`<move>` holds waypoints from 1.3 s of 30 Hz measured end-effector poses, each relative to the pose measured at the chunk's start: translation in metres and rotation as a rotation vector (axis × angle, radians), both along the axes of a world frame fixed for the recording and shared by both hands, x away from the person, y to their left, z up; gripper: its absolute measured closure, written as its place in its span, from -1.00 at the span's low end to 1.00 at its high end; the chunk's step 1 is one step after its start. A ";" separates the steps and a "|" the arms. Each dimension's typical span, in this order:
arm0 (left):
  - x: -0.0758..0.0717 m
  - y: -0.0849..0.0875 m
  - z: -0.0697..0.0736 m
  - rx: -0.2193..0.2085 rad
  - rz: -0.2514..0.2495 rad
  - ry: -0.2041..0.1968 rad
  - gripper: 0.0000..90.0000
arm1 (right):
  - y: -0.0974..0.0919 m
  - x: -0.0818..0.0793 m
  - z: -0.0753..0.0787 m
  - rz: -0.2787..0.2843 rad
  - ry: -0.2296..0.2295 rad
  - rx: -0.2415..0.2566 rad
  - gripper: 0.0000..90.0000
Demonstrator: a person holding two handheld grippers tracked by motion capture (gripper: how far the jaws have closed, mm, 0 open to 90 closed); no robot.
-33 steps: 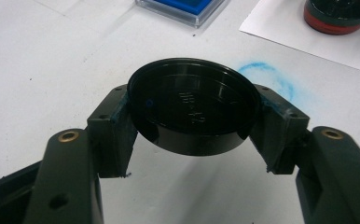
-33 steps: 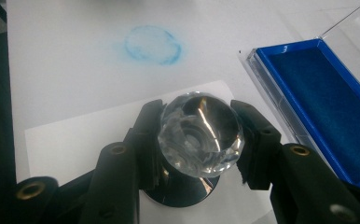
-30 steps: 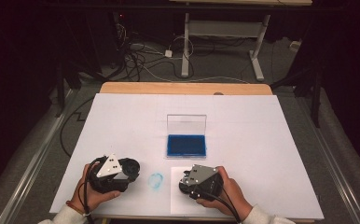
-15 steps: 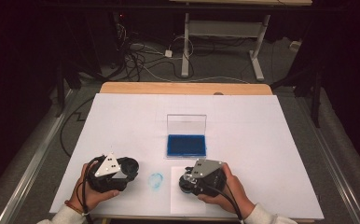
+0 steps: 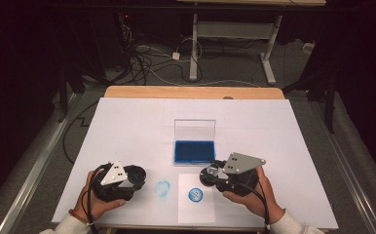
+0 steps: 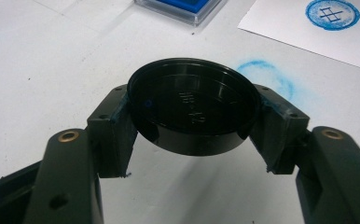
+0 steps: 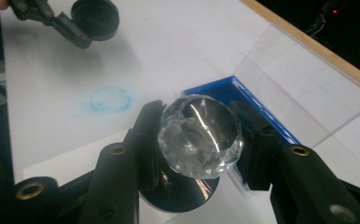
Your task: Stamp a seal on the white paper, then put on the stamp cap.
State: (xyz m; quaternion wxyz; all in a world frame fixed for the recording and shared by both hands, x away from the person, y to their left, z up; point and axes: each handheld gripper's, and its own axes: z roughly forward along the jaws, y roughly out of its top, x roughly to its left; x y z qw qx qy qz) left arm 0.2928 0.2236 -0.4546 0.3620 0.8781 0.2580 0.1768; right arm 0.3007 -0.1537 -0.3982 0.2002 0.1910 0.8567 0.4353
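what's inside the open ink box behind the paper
A blue ink pad fills the box's tray, under the upright clear lid. The right gripper and its stamp hide the near right corner.

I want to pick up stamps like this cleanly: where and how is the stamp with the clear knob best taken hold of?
By the clear faceted knob, as the right tongs do now: one jaw on each side of it. The knob stands clear above the stamp's wide dark base, so coming in level from the side keeps the jaws off the inked face underneath.
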 end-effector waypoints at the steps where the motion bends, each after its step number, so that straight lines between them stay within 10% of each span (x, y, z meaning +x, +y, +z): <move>1: 0.000 0.000 0.000 -0.001 0.001 0.001 -0.19 | -0.002 0.001 0.001 -0.005 -0.001 0.001 0.27; 39: 0.001 -0.008 -0.005 0.016 -0.021 0.014 -0.19 | -0.018 0.011 0.014 -0.060 -0.068 0.092 0.27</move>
